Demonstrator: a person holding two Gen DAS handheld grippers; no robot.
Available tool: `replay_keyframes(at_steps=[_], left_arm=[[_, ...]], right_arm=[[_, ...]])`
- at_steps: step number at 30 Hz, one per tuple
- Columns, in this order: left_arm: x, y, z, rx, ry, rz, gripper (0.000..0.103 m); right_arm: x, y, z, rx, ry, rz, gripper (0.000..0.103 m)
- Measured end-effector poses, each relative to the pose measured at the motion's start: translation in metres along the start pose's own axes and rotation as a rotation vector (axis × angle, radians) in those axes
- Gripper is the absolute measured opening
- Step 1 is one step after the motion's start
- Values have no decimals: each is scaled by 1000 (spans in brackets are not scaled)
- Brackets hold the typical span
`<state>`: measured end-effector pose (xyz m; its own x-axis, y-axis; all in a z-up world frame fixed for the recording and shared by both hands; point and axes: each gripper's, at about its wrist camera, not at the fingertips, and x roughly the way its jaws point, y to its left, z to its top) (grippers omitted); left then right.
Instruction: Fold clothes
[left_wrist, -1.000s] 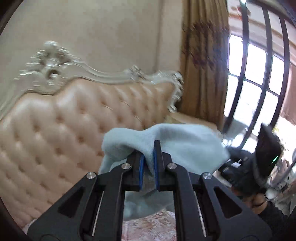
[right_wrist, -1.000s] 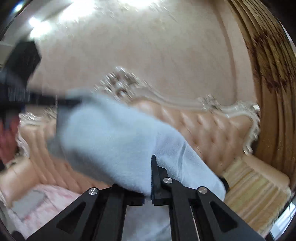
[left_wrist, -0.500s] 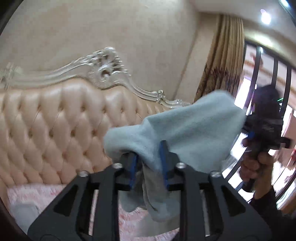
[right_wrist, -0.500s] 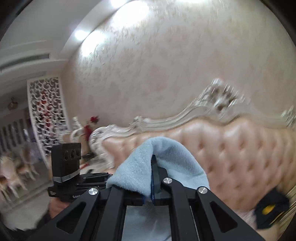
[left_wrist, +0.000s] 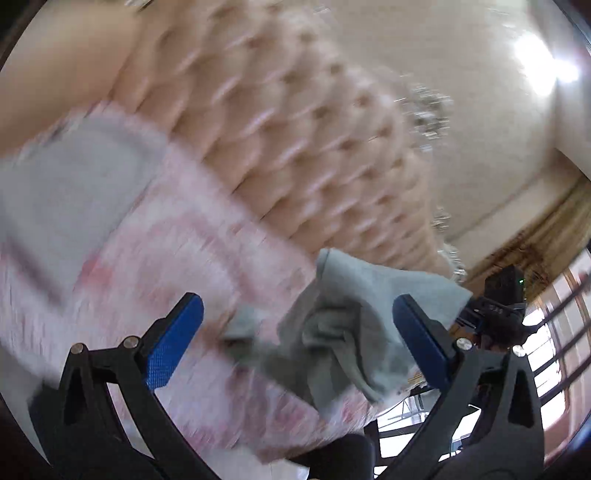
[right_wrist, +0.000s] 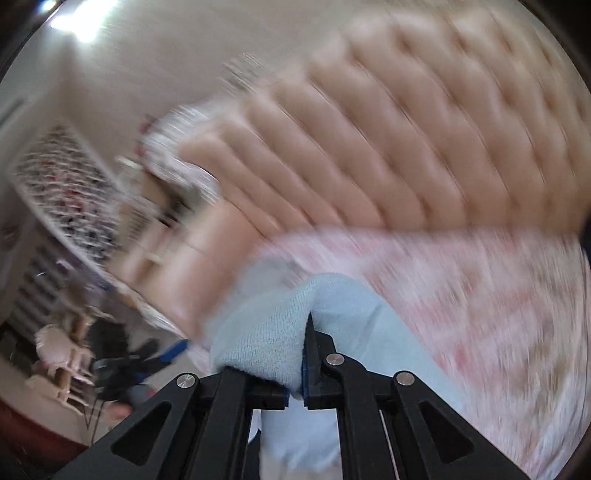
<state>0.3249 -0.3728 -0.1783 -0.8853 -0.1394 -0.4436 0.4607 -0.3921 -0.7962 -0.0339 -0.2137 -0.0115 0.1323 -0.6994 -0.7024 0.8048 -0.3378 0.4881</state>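
Note:
A light blue fleecy garment (left_wrist: 354, 325) hangs crumpled over the pink patterned sofa seat (left_wrist: 155, 266), held up at its far corner by the right gripper, seen there as a black device (left_wrist: 498, 295). My left gripper (left_wrist: 295, 336) is open, blue pads wide apart, with the cloth beyond them and not touching. In the right wrist view my right gripper (right_wrist: 301, 354) is shut on a fold of the garment (right_wrist: 273, 325), which drapes over its left finger and down below. Both views are motion-blurred.
A tufted peach sofa back (left_wrist: 295, 129) with carved silver trim rises behind the seat. A grey folded cloth (left_wrist: 70, 199) lies at the seat's left end. Curtain and window (left_wrist: 554, 332) are on the right. Chairs (right_wrist: 62, 354) and a lattice screen (right_wrist: 62, 184) stand far left.
My left gripper has let go of the garment and opened. Both grippers swung down from wall level toward the seat; the right one still holds the cloth.

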Motion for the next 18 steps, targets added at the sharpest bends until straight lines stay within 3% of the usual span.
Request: replay_keyframes(at_steps=[4, 8, 10, 12, 14, 15, 18], left_arm=[[29, 38, -48, -99, 126, 31, 102], [60, 25, -66, -64, 191, 18, 102], [77, 14, -69, -49, 217, -2, 102], [101, 2, -74, -38, 262, -45, 102], [122, -4, -79, -60, 311, -76, 102], [129, -6, -82, -78, 334, -91, 102], [135, 0, -90, -117, 360, -87, 100]], right_arm=[[48, -87, -41, 155, 136, -201, 9], [38, -144, -82, 237, 152, -352, 9], [20, -160, -93, 236, 130, -442, 14], [1, -163, -101, 206, 102, -533, 47], [-9, -162, -110, 144, 71, -601, 72], [-14, -160, -114, 113, 56, -640, 77], [-22, -141, -126, 18, 10, -760, 78]])
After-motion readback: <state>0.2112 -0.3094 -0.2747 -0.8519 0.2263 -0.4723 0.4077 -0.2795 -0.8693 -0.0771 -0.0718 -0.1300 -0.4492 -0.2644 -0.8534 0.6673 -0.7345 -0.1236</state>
